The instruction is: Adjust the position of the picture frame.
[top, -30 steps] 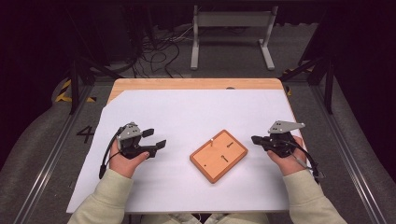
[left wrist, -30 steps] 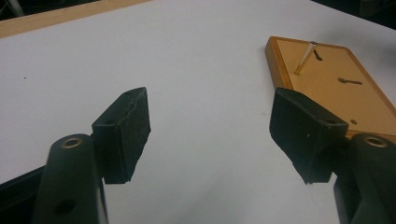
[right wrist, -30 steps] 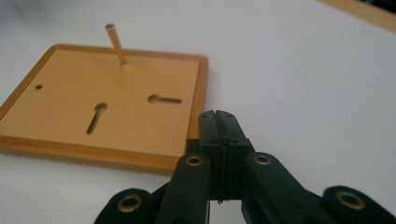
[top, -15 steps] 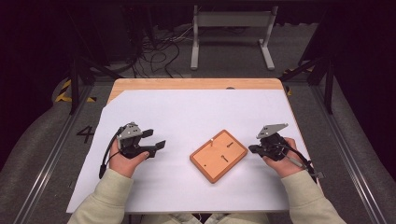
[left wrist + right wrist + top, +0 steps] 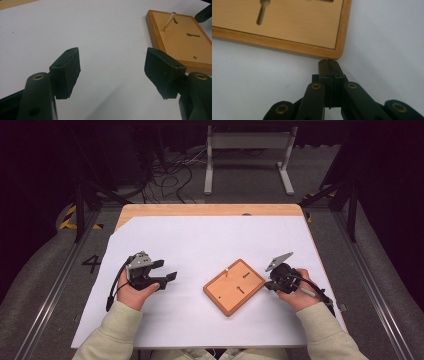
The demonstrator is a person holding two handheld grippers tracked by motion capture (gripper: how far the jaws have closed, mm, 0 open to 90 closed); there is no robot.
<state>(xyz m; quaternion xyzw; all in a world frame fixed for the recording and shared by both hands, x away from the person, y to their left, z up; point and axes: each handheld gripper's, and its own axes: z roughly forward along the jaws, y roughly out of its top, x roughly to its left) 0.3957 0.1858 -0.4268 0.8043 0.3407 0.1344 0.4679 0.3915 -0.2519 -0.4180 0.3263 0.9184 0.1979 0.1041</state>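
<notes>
The right gripper [image 5: 329, 65], jaws pressed together on nothing, sits at the near right corner of the wooden board [image 5: 234, 286], which lies slightly right of centre on the white-covered worktop [image 5: 200, 240]. A push there could swivel the board and tip its leaning pin [image 5: 168, 21]. The left gripper [image 5: 167, 271] waits well apart at the left, jaws spread and empty; I count one board, one pin, two grippers.

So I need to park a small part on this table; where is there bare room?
The white sheet is bare between its far edge and the wooden board, and also between the left gripper and the board. It is tight on the board's right, where the shut right gripper sits at its corner.
</notes>
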